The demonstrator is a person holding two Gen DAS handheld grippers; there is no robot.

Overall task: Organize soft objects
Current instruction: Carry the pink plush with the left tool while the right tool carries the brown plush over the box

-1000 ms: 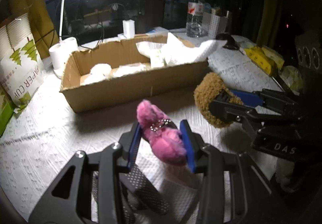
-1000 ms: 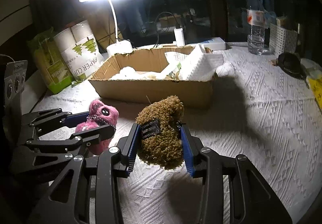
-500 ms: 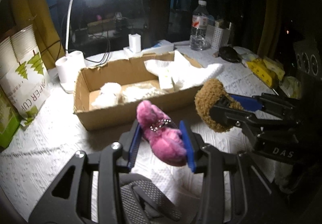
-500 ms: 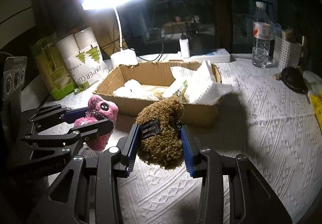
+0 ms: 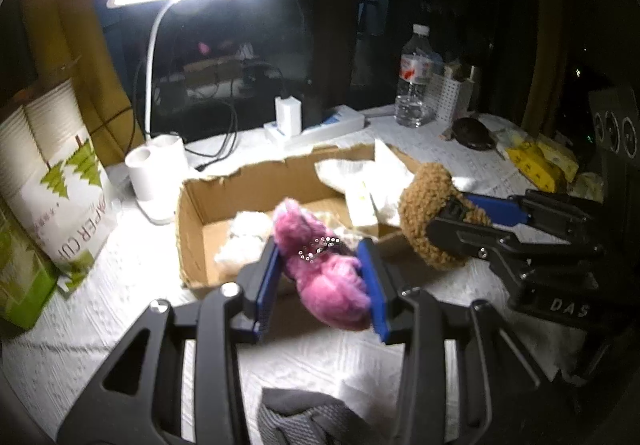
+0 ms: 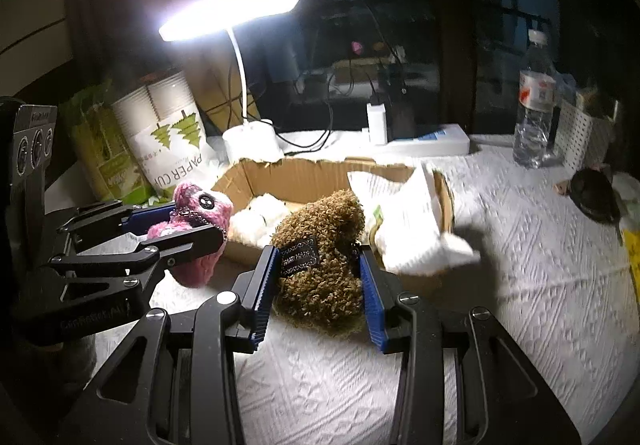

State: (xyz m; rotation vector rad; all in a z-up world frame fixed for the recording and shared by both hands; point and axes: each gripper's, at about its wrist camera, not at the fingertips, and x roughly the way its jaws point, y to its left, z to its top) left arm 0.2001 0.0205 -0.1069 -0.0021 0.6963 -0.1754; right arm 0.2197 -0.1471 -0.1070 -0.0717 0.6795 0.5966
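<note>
both grippers, still clamping pink plush [image 5: 324,277] and brown plush [image 6: 320,269], rose toward box [image 5: 240,185].

The pink plush toy [image 5: 324,277] has a silver bead chain; beside it is a curly brown plush toy [image 6: 320,269] with a black patterned label. Blue pads [image 6: 370,301] line the black grippers. Behind both toys, the tan cardboard box [image 5: 256,185] holds white cloths [image 6: 408,221]; the white tablecloth [image 6: 540,285] is diamond-embossed.

The cardboard box [image 6: 320,173] sits on the table [image 6: 540,285], lamp [image 6: 230,11] behind it, water bottle [image 6: 534,101] far right.
</note>
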